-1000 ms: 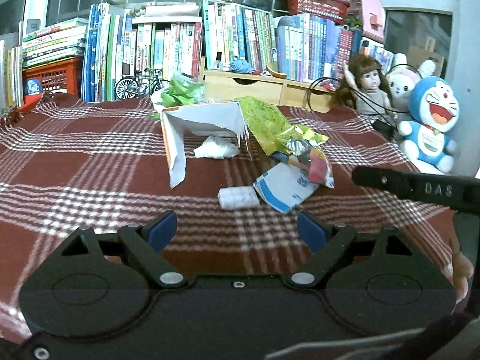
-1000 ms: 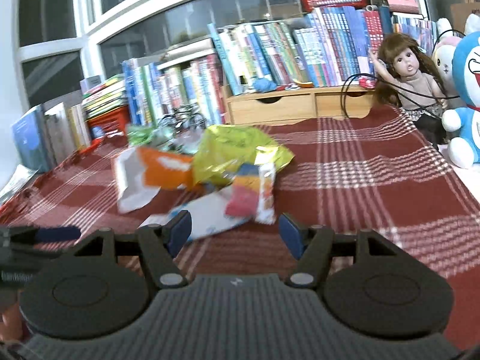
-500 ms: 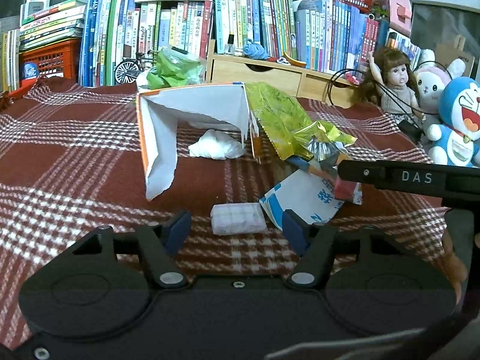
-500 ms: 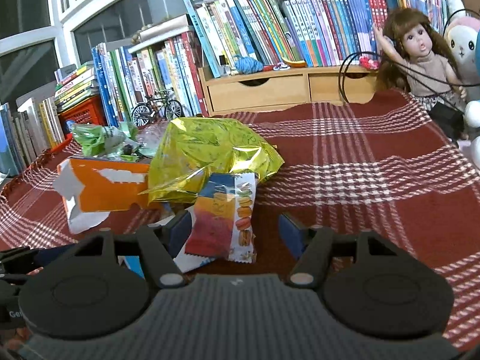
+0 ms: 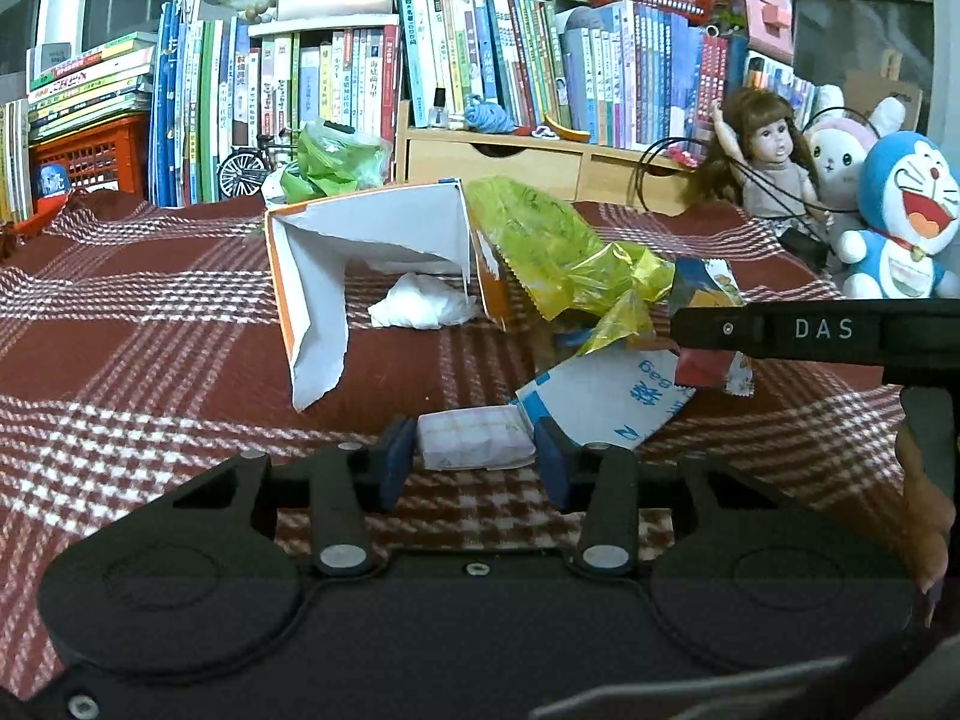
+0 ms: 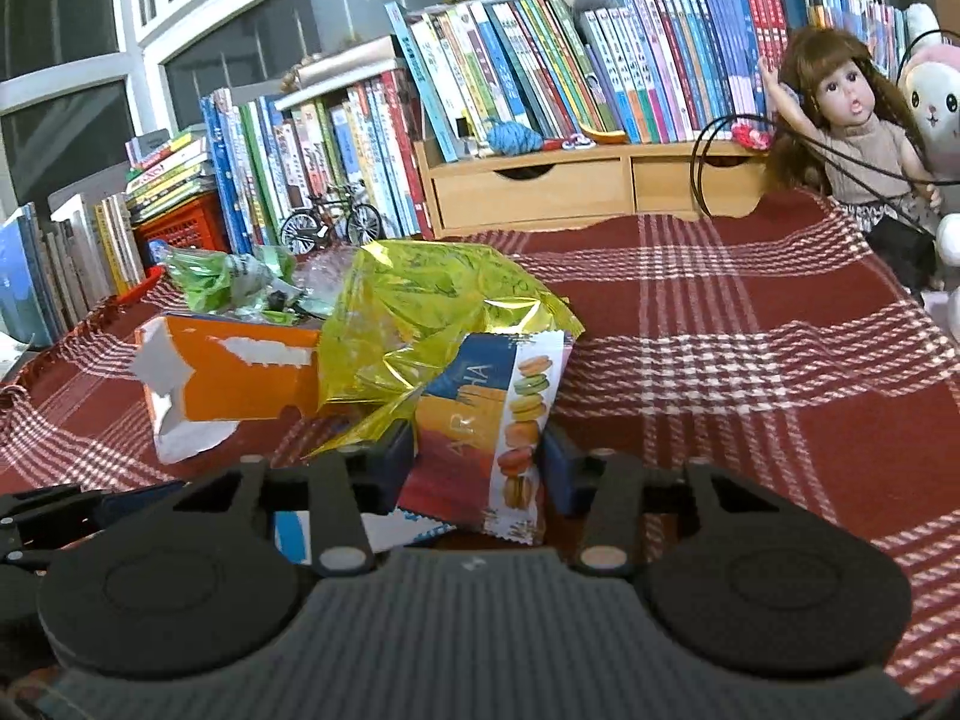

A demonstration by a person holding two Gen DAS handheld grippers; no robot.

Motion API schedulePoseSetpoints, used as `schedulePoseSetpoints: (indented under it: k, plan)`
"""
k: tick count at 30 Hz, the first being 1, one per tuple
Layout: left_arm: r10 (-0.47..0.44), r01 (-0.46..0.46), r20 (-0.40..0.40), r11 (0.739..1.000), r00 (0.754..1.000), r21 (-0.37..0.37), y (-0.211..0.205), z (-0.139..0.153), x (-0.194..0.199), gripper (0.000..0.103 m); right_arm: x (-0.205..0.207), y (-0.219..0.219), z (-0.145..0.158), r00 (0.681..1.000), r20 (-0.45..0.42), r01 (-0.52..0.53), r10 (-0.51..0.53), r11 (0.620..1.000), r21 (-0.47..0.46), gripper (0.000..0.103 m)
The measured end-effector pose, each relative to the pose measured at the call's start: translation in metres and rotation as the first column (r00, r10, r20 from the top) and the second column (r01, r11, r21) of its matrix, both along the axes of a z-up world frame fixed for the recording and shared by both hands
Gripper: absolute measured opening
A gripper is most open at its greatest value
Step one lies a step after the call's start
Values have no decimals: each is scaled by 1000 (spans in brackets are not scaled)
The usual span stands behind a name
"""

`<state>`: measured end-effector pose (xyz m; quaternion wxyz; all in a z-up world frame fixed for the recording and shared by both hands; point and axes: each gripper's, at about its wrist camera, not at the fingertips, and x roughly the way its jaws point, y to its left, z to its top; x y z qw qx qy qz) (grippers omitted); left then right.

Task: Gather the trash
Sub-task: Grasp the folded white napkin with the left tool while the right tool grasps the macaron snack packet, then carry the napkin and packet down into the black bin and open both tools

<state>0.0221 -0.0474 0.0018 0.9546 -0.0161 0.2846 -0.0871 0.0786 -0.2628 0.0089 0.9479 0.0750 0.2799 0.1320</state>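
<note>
Both grippers have closed in on the litter since a second ago, and their jaws have narrowed: the left gripper (image 5: 474,455) now straddles the small white tissue packet (image 5: 475,444), blue pads just beside its two ends with a sliver of gap on each side, so it is not yet gripped, while the right gripper (image 6: 480,461) brackets the macaron wrapper (image 6: 492,420), whether its pads press the foil I cannot tell. Going from nine o'clock across the left wrist view: the torn orange-and-white carton (image 5: 336,276) stands open like a tent on the red plaid cloth (image 5: 138,372), a crumpled white tissue (image 5: 423,307) lies under it at twelve o'clock from the packet, then the yellow-green foil bag (image 5: 558,252), then a white-and-blue pouch (image 5: 600,396) touching the packet's right end. Only this view shows the packet, the tissue and the right tool's black bar lettered "DAS" at three o'clock; part of a hand (image 5: 927,516) shows at four o'clock. Only the right wrist view shows the carton's orange outer face (image 6: 240,378) at ten o'clock and the macaron wrapper's front, printed with stacked macarons and letters reading "A R" and "HA". The foil bag (image 6: 432,318) overlaps that wrapper's top edge. Green plastic bags (image 6: 222,282) sit behind, before the bookshelf (image 6: 480,78); a doll (image 6: 852,120) sits at two o'clock.
</note>
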Motion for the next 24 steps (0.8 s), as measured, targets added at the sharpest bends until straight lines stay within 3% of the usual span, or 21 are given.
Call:
schedulePoseSetpoints:
  k: [9,24]
  plan:
    - [0,0,28,1000,1000,-7,13,14,-30,41,-32,1,14,999,30,-31,30,999,16,51]
    - [-50,51,31,998,998,-32,29,28,-109,41,-118,22,19,982,58,-179,180,984,-21,51]
